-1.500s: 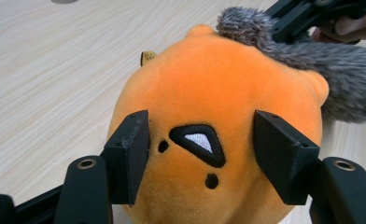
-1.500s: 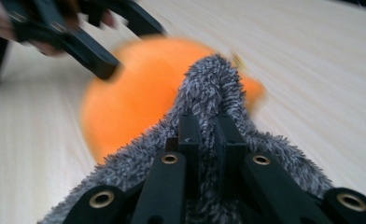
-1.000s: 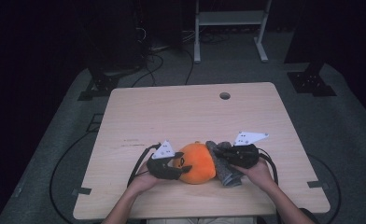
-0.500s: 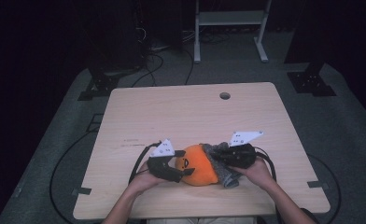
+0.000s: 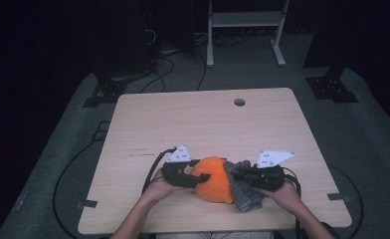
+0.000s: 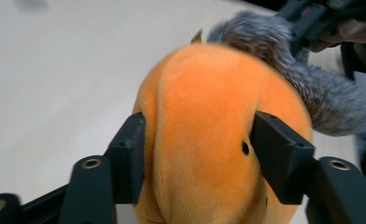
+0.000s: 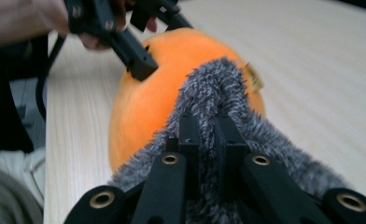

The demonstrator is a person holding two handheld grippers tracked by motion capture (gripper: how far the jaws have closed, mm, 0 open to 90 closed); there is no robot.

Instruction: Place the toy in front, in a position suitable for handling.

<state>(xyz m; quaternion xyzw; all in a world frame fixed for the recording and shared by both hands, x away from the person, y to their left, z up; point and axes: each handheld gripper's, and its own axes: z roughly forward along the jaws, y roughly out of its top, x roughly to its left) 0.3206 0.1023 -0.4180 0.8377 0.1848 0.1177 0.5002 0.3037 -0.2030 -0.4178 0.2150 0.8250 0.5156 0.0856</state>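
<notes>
Orange plush (image 5: pixel 214 179) sits at the table's (image 5: pixel 203 124) near edge. Left of it, your left gripper (image 6: pixel 197 156) has just closed again, jaws pressing its sides. Right of it, your right gripper (image 7: pixel 208 128) pinches the grey fur (image 7: pixel 218 93) tight; regrip done, pulling looks next.

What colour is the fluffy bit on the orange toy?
Grey fluff, speckled dark and light, clearest in the right gripper view.

A dark lab: bare table (image 5: pixel 203 124), floor cables (image 5: pixel 173 64), equipment stands (image 5: pixel 245 30).
</notes>
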